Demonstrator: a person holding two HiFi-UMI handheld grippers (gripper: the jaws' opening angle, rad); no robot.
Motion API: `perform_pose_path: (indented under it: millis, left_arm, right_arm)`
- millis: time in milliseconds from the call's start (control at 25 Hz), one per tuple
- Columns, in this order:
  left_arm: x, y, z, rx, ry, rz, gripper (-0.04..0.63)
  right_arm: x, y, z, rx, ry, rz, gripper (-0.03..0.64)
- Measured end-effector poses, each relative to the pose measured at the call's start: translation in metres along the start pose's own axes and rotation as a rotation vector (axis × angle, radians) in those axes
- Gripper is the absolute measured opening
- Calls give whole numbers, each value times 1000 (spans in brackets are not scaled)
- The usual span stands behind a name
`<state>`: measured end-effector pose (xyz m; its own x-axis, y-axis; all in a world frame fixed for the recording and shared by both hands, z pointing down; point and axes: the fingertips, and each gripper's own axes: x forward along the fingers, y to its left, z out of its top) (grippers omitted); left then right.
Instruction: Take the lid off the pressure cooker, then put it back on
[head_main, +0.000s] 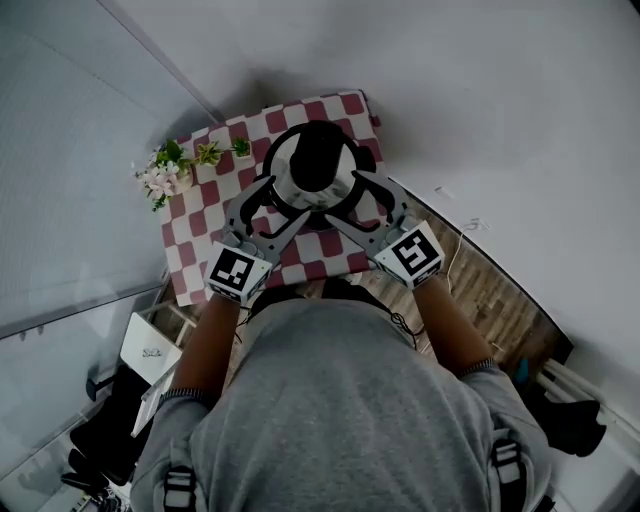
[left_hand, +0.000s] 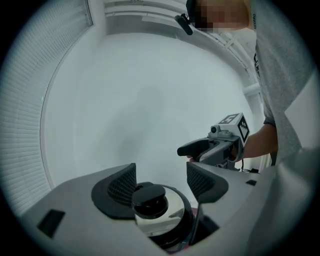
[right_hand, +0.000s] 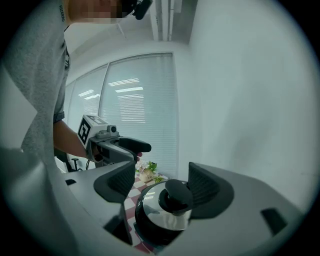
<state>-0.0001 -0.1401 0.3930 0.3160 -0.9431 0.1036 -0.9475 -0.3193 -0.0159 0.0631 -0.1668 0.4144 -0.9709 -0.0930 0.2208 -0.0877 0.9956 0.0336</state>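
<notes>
Head view: pressure cooker (head_main: 318, 160) walls were hidden beneath its lid (head_main: 285, 165). Near rim was masked by left gripper (head_main: 285, 200) and right gripper (head_main: 345, 197).

Both gripper views: cooker base was cut off behind gripper housing.

Potted plants (head_main: 175, 172) left of cooker were too small to identify. Dark clutter (head_main: 105, 420) below-left of cooker was indistinct.

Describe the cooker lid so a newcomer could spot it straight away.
Find the red-and-white checked cloth. The black pressure cooker stands on it, right of the little flower pots. The lid is the shiny domed metal disc on top, the only mirror-bright thing there, crowned by a round black knob.
</notes>
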Motion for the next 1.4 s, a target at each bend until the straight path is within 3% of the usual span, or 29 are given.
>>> perform_pose_path:
  millis: [200,360,1040,1400]
  left_arm:
    - [9,2,-11,9,51,28,341]
    - [15,10,-20,48,94,14,341]
    - [63,23,-75,291,395,-382,341]
    - [80,23,-97,422,544,-529,341]
  right_arm:
    - [6,-8,-10,-18,43,80,351]
    - [18,-11,-11,-21,89,95,353]
    - [71,-26,-58,-109,392,150,339]
    - [84,-32,-83,-121,569,204,342]
